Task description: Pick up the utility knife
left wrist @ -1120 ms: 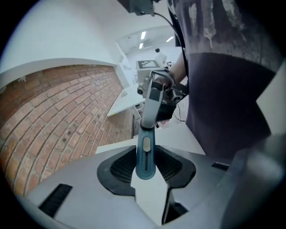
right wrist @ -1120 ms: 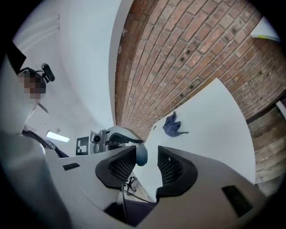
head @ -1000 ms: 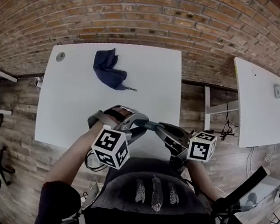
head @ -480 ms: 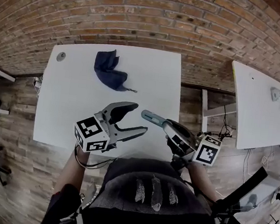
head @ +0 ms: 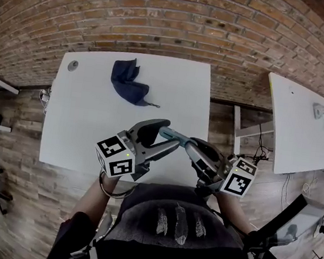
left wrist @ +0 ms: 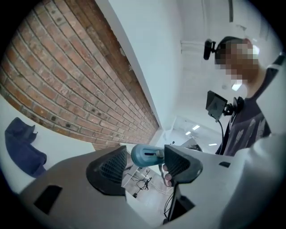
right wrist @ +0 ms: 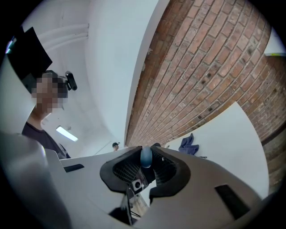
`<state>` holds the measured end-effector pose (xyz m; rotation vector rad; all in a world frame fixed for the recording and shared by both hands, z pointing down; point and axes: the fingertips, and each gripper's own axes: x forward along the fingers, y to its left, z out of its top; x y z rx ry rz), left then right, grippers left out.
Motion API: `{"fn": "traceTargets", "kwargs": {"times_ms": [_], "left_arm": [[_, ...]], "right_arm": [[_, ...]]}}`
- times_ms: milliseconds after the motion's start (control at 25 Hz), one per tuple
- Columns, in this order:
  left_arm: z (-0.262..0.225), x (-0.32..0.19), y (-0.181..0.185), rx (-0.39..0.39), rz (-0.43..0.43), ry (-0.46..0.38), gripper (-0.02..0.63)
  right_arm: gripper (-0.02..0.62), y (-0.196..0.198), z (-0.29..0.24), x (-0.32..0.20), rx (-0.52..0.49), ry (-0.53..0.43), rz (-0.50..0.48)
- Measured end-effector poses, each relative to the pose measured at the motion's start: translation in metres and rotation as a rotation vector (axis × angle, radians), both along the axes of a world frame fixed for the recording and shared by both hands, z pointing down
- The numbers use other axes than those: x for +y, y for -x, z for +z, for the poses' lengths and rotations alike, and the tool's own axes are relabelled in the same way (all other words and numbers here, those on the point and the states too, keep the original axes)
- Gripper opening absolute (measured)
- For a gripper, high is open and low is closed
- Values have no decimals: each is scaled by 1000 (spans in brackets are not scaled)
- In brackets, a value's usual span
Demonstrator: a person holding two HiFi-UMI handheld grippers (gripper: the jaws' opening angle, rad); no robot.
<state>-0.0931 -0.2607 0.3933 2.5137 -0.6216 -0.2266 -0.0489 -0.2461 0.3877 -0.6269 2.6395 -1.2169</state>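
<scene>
The blue-grey utility knife [head: 177, 138] is held level above the near edge of the white table [head: 84, 133]. My right gripper [head: 195, 150] is shut on one end of it; in the right gripper view the knife [right wrist: 146, 156] is pinched between the pads of the right gripper [right wrist: 145, 169]. My left gripper [head: 171, 135] faces it from the left. The knife's free end [left wrist: 148, 155] sits between the jaws of the left gripper [left wrist: 144, 173], close to the right pad with a gap at the left pad. Those jaws have just been closing and still stand open.
A crumpled dark blue cloth [head: 128, 81] lies at the table's far side, with a small round fitting [head: 72, 65] at the far left corner. A second white table [head: 302, 121] stands to the right across a gap. A brick wall [head: 176, 21] runs behind both.
Both grippers have risen. The left gripper rolled, let go and opened wide, drew left, then came back right so the knife's free end lies between its jaws. The right kept its hold.
</scene>
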Motion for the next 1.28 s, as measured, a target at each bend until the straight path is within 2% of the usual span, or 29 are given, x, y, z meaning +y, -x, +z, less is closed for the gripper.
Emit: {"fn": "traceTargets", "kwargs": {"times_ms": [120, 200, 400, 960, 1280], "left_arm": [[0, 4, -2, -6, -3, -1, 242], [-2, 6, -3, 8, -2, 0, 209], [-2, 11, 1, 55, 16, 39, 175], [0, 8, 28, 99, -45, 41, 155], [3, 11, 40, 79, -66, 29, 152]], "right_arm": [[66, -2, -1, 1, -30, 13, 7], [66, -4, -1, 2, -51, 21, 12], [65, -4, 0, 6, -68, 31, 19], [64, 0, -3, 12, -49, 0, 22], [64, 6, -1, 16, -25, -5, -3]]}}
